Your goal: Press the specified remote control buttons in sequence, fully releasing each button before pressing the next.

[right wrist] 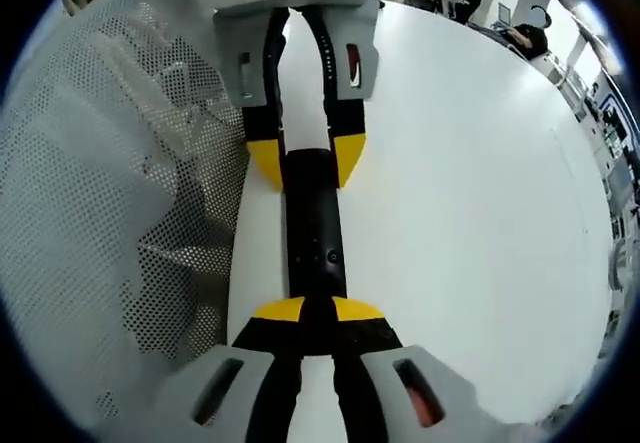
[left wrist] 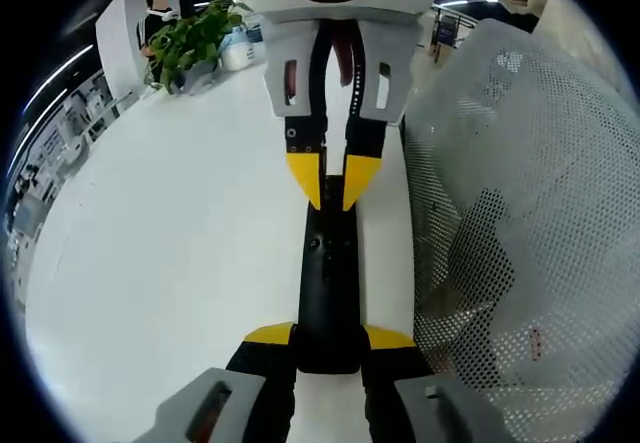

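Note:
A slim black remote control point(left wrist: 328, 273) lies lengthwise on the white table point(left wrist: 180, 243). In the left gripper view, my left gripper point(left wrist: 328, 336) holds its near end, one yellow-tipped jaw on each side. My right gripper point(left wrist: 332, 188) comes in from the top, jaws nearly together, tips down on the remote's far end. In the right gripper view the same remote control point(right wrist: 315, 223) runs up the middle. There my right gripper point(right wrist: 317, 310) is shut with its tips resting on the remote's top face. The left gripper point(right wrist: 306, 163) clamps the far end.
A white perforated mesh panel point(left wrist: 520, 213) stands close beside the remote, also seen as the mesh panel point(right wrist: 110, 183) in the right gripper view. A potted plant point(left wrist: 195, 43) and a printed sign point(left wrist: 150, 13) stand at the table's far end. Open table point(right wrist: 470, 183) lies on the other side.

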{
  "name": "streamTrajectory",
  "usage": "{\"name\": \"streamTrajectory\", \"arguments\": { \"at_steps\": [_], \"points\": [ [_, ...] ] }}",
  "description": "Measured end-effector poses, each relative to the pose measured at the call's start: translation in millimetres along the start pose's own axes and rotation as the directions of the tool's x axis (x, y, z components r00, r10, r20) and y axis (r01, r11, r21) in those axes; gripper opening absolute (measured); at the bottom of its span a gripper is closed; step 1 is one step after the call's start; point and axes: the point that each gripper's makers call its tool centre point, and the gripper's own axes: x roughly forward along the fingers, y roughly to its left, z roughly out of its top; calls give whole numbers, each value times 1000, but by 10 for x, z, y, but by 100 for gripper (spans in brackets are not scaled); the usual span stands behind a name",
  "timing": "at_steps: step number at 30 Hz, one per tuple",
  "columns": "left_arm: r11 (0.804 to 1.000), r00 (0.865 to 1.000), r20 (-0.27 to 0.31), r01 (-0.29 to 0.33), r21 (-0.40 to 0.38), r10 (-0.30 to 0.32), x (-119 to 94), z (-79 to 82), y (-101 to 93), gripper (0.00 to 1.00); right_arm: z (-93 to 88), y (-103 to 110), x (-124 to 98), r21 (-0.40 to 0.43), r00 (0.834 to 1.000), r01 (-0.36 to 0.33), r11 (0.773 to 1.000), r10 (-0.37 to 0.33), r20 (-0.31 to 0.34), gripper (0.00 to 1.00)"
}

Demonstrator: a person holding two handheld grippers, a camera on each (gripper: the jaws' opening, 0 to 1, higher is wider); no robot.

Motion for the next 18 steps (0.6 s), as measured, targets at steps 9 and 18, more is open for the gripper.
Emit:
{"name": "streamTrajectory", "arguments": {
  "at_steps": [9, 18],
  "points": [
    [1000, 1000, -17, -1, 22, 2, 3, 3, -7, 25, -14, -9, 11, 39, 998, 0, 999, 2, -68, 7],
    [1000, 1000, -8, -5, 2, 5, 2, 3, -7, 25, -26, 20, -14, 36, 997, 52, 998, -54, 53, 7]
  ]
}}
